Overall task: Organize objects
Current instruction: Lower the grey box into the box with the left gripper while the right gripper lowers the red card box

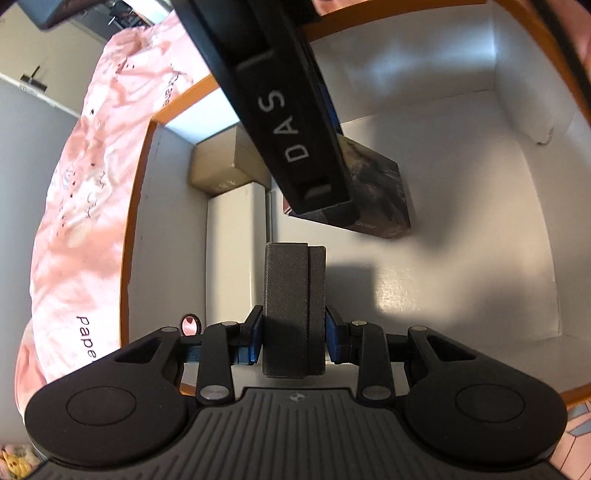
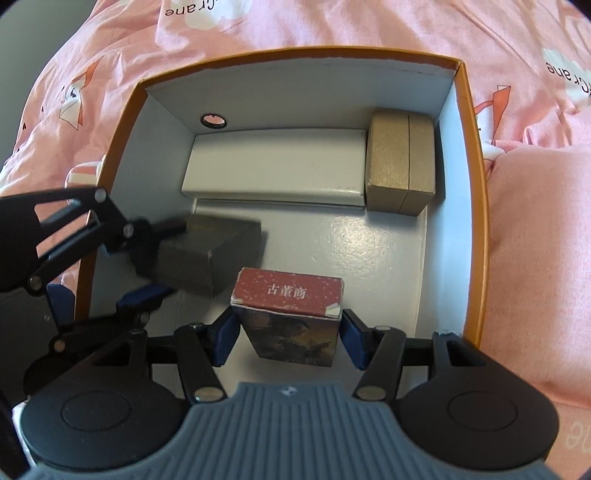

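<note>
Both claws are over the orange-rimmed box (image 2: 474, 206) sitting on the pink bedsheet (image 2: 332, 22). Left claw (image 1: 294, 334) is pinching a dark grey box (image 1: 291, 310); right claw (image 2: 288, 332) grips a red-topped box (image 2: 291, 317). A white box (image 2: 273, 170) and gold box (image 2: 400, 162) sit along the far wall.
</note>
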The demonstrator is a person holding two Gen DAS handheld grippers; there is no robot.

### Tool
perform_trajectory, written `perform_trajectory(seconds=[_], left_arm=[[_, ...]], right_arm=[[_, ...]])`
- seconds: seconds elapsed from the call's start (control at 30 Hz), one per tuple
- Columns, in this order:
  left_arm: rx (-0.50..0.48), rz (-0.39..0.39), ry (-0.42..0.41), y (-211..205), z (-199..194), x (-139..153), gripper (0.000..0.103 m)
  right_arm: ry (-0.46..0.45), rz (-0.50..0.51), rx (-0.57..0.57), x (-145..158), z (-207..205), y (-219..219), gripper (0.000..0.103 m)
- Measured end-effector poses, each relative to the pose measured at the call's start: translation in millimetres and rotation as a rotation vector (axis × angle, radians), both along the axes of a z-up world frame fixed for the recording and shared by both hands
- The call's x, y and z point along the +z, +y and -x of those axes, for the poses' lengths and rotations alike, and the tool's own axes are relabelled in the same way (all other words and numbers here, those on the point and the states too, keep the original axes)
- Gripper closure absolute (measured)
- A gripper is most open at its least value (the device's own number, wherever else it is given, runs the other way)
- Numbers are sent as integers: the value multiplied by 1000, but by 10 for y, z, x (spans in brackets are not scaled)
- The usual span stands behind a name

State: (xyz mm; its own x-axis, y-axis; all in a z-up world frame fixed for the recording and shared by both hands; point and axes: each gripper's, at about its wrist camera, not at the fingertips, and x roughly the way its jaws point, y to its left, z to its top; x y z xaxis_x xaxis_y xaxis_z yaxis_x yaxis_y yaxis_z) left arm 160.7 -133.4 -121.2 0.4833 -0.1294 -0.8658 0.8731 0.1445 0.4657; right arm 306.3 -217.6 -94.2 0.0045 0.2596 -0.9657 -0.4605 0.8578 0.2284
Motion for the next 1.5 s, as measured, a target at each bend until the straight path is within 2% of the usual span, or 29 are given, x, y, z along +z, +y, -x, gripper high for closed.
perform_trajectory(seconds=[0.07,0.17,0.27,0.53,0.63,0.77,0.93,1.13,1.33,1.5], left_arm=[[-4,-11,-20,-14,-7,-51,66],[4,-17,-6,-36,-41,-63,63],[36,17,90,-4,-126,0,49],[135,116,274,155,-336,207,38],[150,121,270,142,-362,225,38],[122,101,257,65,-338,166,34],[172,111,253,22,-431,108,36],[211,144,216,94,-565,111,54],[244,162,214,83,-672,137,54],[243,175,210,93,-726,156,55]], right_arm=[[-2,0,-3,-5,-6,5,42],[-4,3,1,-3,-7,12,42],[0,-2,-6,-3,-25,0,42],[-2,6,6,-29,-57,35,42],[1,10,-2,-51,-93,61,42],[8,17,-28,-109,-150,105,42],[30,13,-88,-224,-262,106,43],[39,-5,-154,-302,-339,98,43],[39,-30,-207,-366,-400,117,42],[23,-48,-207,-336,-407,128,42]])
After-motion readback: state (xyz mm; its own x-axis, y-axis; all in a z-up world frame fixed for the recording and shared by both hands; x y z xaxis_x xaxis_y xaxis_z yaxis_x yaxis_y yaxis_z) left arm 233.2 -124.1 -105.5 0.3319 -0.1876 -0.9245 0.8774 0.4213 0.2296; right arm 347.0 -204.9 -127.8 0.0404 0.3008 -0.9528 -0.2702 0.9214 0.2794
